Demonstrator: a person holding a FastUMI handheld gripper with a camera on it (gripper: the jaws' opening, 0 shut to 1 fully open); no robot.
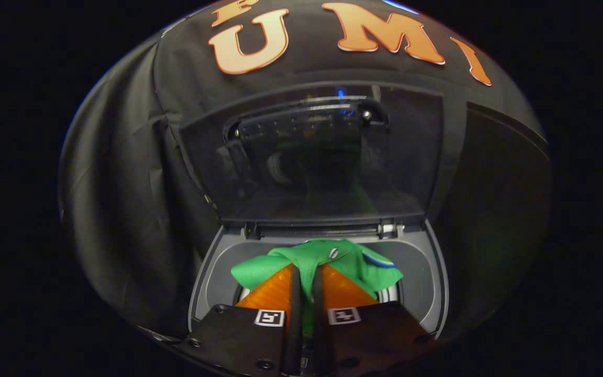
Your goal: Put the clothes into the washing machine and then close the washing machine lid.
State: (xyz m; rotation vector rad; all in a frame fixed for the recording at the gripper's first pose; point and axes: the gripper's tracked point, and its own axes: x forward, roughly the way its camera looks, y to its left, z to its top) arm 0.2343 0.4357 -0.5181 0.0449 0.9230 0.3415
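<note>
A green garment (343,262) with a blue-and-white trim hangs pinched between the two fingers of my gripper (305,276), which is shut on it. The cloth spreads out over both fingers and hangs above the round opening of the top-loading washing machine (218,272), just over the drum. The machine's dark see-through lid (312,162) stands upright and open beyond the garment, hinged at the far side of the opening. The drum itself is mostly hidden by the cloth and the fingers.
The grey rim of the machine's top (416,283) surrounds the opening on both sides. The booth's black cloth wall (123,183) hangs close behind and to the left of the lid.
</note>
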